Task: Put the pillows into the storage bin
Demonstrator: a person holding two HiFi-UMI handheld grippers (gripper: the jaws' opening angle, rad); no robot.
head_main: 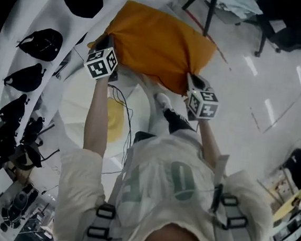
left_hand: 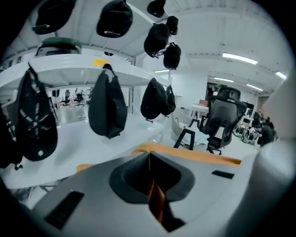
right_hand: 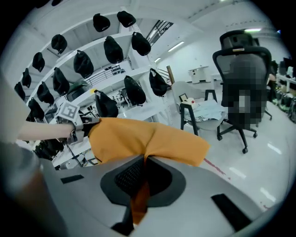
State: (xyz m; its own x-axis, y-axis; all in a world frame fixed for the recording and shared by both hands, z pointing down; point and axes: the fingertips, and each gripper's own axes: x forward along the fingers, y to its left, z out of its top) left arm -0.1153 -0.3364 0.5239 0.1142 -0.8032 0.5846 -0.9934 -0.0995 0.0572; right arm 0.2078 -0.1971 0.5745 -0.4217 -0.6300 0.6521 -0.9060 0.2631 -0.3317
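Pillow (head_main: 158, 44) in orange, one edge pinched tight between left gripper (head_main: 108, 42) jaws, opposite corner fold clenched in right gripper (head_main: 193, 80)

pillow: orange pillow (head_main: 158, 44), plump, plain cloth, creased where it is pinched
pose: held up off the floor, spread broadside, slightly tilted
grip: left gripper (head_main: 109, 40) jaws closed on its near left corner; right gripper (head_main: 192, 80) jaws closed on its near right corner, orange cloth pinched in both
bin: white round bin (head_main: 80, 102), open top, below the pillow's near edge
in bin: yellow shape (head_main: 114, 120), partly hidden, cannot tell what
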